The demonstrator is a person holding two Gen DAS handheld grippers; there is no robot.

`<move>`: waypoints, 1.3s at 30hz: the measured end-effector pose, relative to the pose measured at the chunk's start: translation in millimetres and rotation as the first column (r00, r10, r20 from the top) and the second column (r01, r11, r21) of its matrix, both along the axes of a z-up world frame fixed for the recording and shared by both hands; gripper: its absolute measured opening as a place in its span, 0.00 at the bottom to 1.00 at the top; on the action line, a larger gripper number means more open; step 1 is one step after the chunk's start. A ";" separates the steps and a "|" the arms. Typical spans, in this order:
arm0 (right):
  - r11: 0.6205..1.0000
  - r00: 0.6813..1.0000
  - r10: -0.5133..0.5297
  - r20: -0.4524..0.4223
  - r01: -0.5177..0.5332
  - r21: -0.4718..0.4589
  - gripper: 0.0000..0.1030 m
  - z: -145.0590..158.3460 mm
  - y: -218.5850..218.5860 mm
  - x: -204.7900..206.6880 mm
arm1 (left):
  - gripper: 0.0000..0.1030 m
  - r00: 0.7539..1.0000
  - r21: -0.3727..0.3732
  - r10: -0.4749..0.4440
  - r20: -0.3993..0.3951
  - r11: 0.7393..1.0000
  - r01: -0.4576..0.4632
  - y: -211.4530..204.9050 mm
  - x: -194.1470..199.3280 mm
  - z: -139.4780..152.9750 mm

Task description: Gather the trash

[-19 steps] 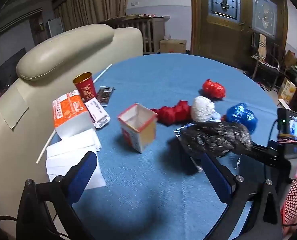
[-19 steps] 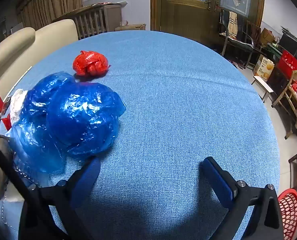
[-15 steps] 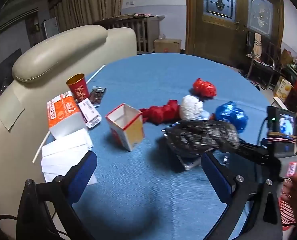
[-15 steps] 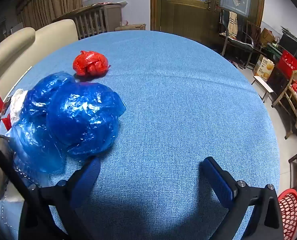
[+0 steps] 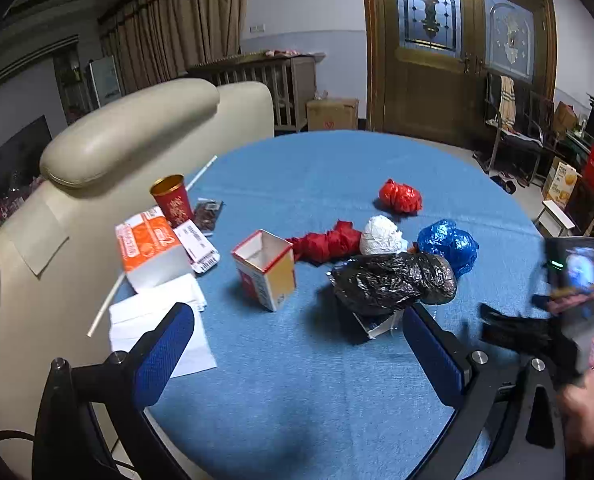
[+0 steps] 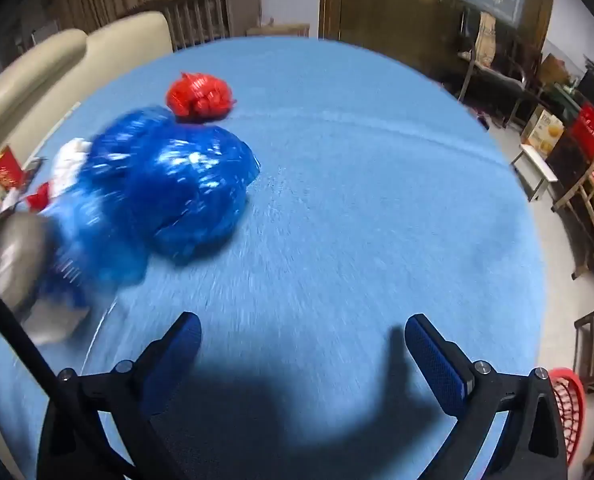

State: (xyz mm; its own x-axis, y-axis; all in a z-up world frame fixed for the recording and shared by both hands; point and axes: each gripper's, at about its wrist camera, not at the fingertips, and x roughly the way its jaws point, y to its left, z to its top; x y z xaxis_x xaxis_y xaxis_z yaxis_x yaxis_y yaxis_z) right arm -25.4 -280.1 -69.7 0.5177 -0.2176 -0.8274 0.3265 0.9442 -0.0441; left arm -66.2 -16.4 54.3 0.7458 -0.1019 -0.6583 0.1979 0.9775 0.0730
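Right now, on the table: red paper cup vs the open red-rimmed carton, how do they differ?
The red paper cup is round with a gold inside; the carton is square with a white inside. The cup stands upright near the sofa-side edge; the carton sits tilted, nearer the table's middle. The cup looks smaller. Both are open-topped, and neither is held.

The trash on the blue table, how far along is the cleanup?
Nothing looks collected yet. Both the left gripper and right gripper are open and empty. Still on the table: the black bag, blue bag, red bag, white wad, open carton and red cup.
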 end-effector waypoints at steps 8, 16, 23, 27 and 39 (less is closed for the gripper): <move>0.990 0.964 0.117 0.239 -0.095 -0.103 1.00 105.8 44.0 -107.4 | 1.00 0.999 0.027 0.024 0.039 0.999 -0.025 14.8 -33.4 13.9; 0.975 0.912 0.221 0.344 -0.208 -0.075 1.00 161.9 87.6 -143.5 | 1.00 0.993 0.039 0.071 0.089 0.996 -0.075 27.3 -61.1 32.1; 0.969 0.913 0.245 0.325 -0.236 -0.066 1.00 163.3 104.3 -135.7 | 1.00 0.987 0.052 0.096 0.127 0.993 -0.103 43.4 -52.1 37.7; 0.970 0.922 0.242 0.303 -0.240 -0.046 1.00 154.3 106.3 -124.7 | 1.00 0.989 0.066 0.095 0.114 0.993 -0.103 42.6 -47.5 32.7; 0.969 0.919 0.244 0.309 -0.245 -0.036 1.00 155.6 107.0 -110.6 | 1.00 0.990 0.085 0.100 0.098 0.990 -0.109 40.4 -43.3 23.5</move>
State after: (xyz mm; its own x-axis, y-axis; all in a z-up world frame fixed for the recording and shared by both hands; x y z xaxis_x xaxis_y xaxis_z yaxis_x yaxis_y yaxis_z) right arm -136.0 -173.1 85.9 0.7842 -0.0494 -0.6185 0.0823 0.9963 0.0249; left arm -109.5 24.0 77.8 0.8079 0.0361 -0.5882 0.0834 0.9811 0.1748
